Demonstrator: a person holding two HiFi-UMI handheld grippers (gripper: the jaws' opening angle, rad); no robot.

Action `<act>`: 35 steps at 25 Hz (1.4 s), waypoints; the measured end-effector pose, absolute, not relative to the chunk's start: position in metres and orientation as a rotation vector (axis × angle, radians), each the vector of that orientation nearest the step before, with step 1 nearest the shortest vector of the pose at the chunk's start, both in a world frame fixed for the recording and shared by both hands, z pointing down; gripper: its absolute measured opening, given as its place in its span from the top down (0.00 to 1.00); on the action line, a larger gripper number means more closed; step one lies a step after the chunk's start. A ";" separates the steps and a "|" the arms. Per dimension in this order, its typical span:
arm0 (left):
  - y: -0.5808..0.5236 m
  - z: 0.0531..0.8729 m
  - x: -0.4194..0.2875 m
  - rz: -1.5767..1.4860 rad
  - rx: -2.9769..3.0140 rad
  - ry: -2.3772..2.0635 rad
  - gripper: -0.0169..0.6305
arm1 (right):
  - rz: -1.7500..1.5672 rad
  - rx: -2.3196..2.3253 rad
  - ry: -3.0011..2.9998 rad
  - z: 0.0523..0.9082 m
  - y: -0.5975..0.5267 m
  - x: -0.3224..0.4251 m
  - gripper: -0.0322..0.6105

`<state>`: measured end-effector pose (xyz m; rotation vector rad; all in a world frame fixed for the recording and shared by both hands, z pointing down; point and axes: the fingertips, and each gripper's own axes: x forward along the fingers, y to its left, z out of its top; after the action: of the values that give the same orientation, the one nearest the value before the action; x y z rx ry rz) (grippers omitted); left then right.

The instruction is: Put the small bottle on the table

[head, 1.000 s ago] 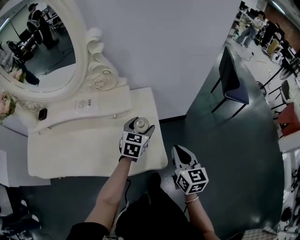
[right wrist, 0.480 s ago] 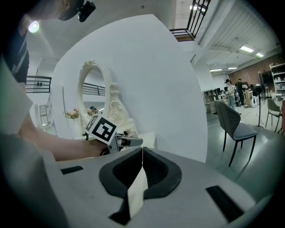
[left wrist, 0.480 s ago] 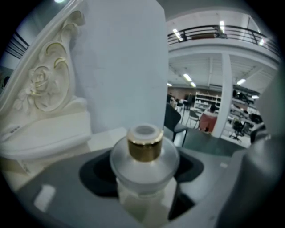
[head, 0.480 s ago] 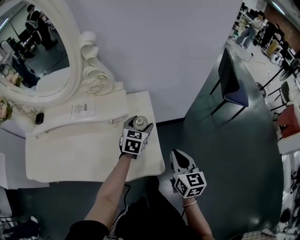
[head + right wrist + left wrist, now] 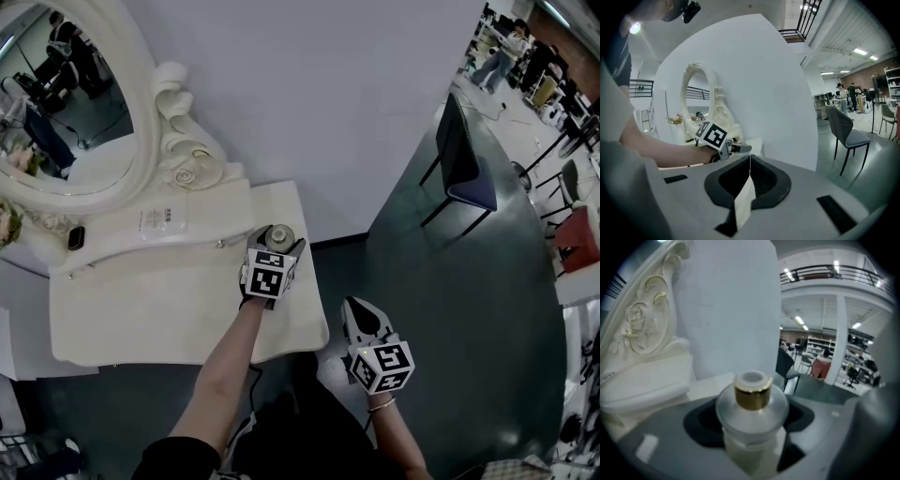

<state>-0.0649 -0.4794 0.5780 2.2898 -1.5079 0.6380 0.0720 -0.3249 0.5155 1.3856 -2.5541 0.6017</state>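
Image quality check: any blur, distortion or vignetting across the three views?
Head view: evenly lit, no hard shadows; wide-angle bend along the wall edge; the mirror reflects the hall. Left gripper view: the small bottle looks soft up close, with dark fisheye corners. Right gripper view: strong fisheye curve, dark corners, closed right claw reasonably sharp.
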 end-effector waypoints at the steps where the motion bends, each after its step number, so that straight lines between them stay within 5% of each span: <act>1: -0.481 0.578 -0.065 0.640 2.290 -1.510 0.45 | 0.601 1.385 -2.554 0.516 -0.325 0.072 0.94; 35: -0.446 0.566 -0.076 0.495 2.227 -1.605 0.44 | 0.580 1.345 -2.586 0.511 -0.302 0.066 0.94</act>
<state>-0.0765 -0.4464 0.5656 2.2272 -1.6055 0.4955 0.0656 -0.3025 0.5108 1.3446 -2.5861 0.5799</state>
